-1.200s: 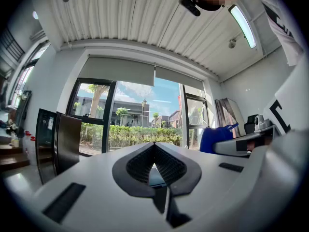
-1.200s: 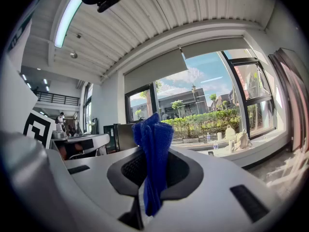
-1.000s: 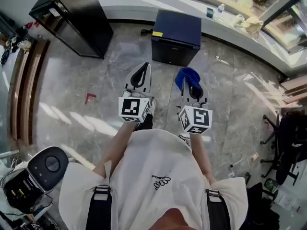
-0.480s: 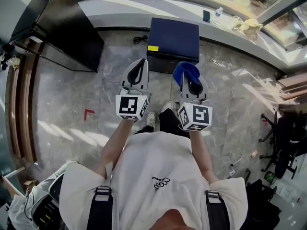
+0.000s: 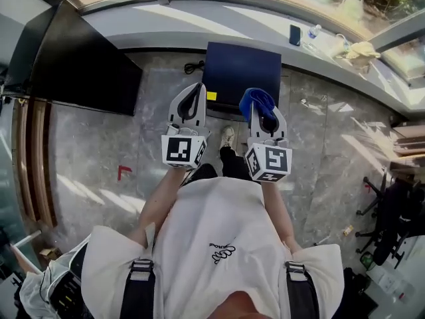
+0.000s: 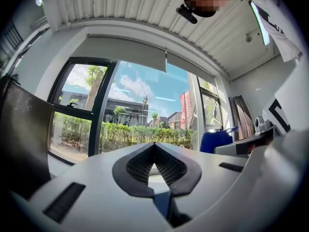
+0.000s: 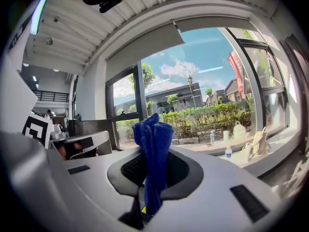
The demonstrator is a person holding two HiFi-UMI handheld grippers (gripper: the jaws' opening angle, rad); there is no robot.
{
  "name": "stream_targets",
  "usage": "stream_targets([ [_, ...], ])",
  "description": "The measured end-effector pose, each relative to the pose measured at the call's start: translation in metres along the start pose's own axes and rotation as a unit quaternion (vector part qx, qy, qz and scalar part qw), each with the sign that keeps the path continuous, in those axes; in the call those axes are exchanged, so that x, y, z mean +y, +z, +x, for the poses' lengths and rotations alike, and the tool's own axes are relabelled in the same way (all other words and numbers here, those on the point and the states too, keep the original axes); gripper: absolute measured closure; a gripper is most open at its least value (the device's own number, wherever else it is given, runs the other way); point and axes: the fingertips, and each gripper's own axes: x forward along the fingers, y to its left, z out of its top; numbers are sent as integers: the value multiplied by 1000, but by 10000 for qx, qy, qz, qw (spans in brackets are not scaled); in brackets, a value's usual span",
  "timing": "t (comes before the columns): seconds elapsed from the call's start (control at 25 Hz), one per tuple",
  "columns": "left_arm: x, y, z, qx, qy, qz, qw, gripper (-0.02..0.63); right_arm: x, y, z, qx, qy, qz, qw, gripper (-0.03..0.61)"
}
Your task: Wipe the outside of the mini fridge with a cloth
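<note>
**Fridge ahead, cloth in right gripper**

Mini fridge (image 5: pixel 242 68): dark navy box with a yellow sticker, on the floor at upper centre. Both grippers are level, side by side, and point toward it. Left gripper (image 5: pixel 196 90): jaws together, nothing between. Right gripper (image 5: pixel 263 113): clamped on a bunched blue cloth (image 7: pixel 153 144).

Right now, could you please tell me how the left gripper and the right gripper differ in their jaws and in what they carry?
The left gripper has its jaws shut tip to tip on nothing; the right gripper has its jaws shut on a blue cloth. The left gripper's tips show bare, while the cloth bunches out past the right gripper's tips. Both are held side by side, pointing towards the dark blue mini fridge.
</note>
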Motion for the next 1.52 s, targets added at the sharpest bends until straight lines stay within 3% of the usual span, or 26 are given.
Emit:
stream_targets([
  [0.16,22,-3,66,-19,69,83,9999,609,-20,9,69,132,208,-86,9997,514],
  [0.56,101,-92,163,601,311,-379,9970,609,-27,-40,201,883,206,-117,9958,514],
  [0.84,170,-203,209,1211,543,-437,9902,609,-27,-135,314,1469,196,275,9886,514],
  [1.16,208,-305,237,1312,821,-428,9870,609,-24,-240,406,1927,440,559,9787,514],
  [1.36,218,-346,241,1429,953,-473,9840,609,-28,-296,450,2338,343,1348,9623,514],
  [1.52,220,-367,236,1531,1032,-599,9810,609,-28,-314,472,2535,324,1063,9609,514],
])
